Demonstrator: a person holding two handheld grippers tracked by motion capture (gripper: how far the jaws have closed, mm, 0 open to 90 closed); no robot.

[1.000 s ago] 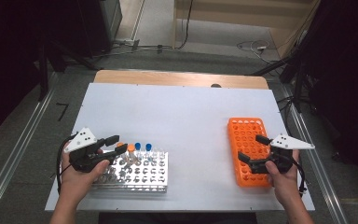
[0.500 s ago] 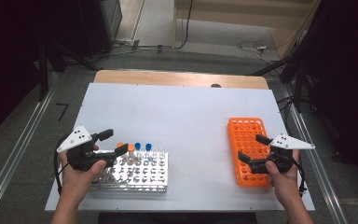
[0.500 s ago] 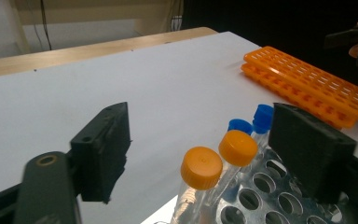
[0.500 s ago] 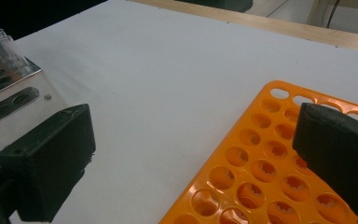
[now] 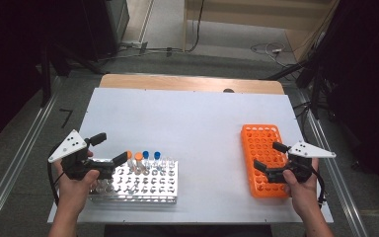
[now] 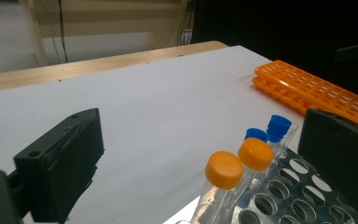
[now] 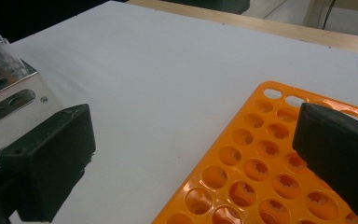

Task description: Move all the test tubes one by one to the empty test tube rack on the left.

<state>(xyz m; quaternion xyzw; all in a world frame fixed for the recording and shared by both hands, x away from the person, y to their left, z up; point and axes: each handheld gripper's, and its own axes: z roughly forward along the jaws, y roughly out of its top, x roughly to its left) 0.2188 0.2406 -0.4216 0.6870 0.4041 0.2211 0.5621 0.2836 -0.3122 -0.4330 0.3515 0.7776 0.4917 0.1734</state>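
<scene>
Left gripper [image 5: 109, 148]: jaws wide, holding nothing. Metal rack [image 5: 137, 183] sits under and just beyond its right jaw, long axis across the counter [image 5: 192, 123]. Orange-capped tubes [image 6: 224, 170] and blue-capped tubes [image 6: 278, 127] stand between the jaws, leaning slightly, caps up; their exact wells are unclear. Right gripper [image 5: 268, 156]: jaws wide, empty, straddling the orange rack's [image 5: 260, 148] near left edge; that rack's long axis runs away from the person.
</scene>
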